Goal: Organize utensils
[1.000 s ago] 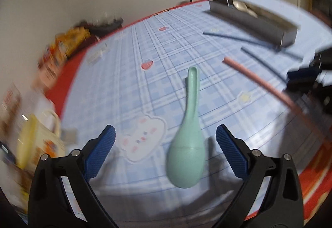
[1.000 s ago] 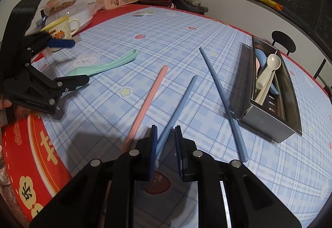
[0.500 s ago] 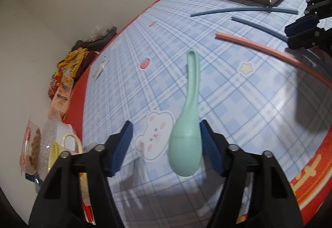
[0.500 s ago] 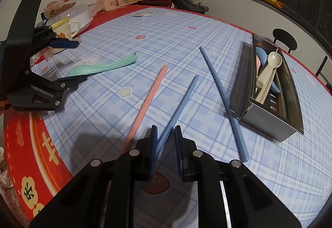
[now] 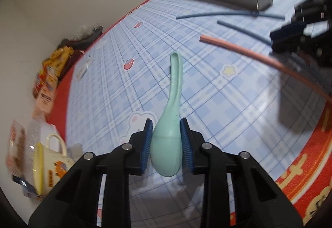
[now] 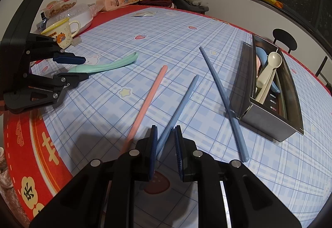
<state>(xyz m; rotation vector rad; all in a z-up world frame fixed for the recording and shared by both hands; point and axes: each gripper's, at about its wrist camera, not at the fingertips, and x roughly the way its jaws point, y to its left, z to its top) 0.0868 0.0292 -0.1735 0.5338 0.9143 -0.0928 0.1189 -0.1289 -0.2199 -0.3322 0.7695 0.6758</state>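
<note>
A mint-green spoon [image 5: 176, 86] lies on the checked tablecloth with its handle pointing away. My left gripper [image 5: 166, 134] is closing on the spoon's bowl, and both blue pads touch its sides. From the right wrist view the same spoon [image 6: 112, 65] sits between the left gripper's [image 6: 84, 68] fingers. My right gripper [image 6: 165, 140] holds a narrow gap over the near end of a short blue chopstick [image 6: 182, 101], which lies between the pads with space beside it. A pink chopstick [image 6: 149, 95] and a long blue chopstick [image 6: 220, 95] lie nearby.
A steel utensil holder [image 6: 269, 122] at the right contains a cream spoon [image 6: 269, 70] and other pieces. A yellow-rimmed mug [image 6: 60, 30], a lidded container and snack packets crowd the table's far left. A dark chair stands beyond the table.
The left jaws have come in from wide apart until they meet the green spoon's bowl, and that view has rolled slightly. The right gripper and the chopsticks have not moved.
</note>
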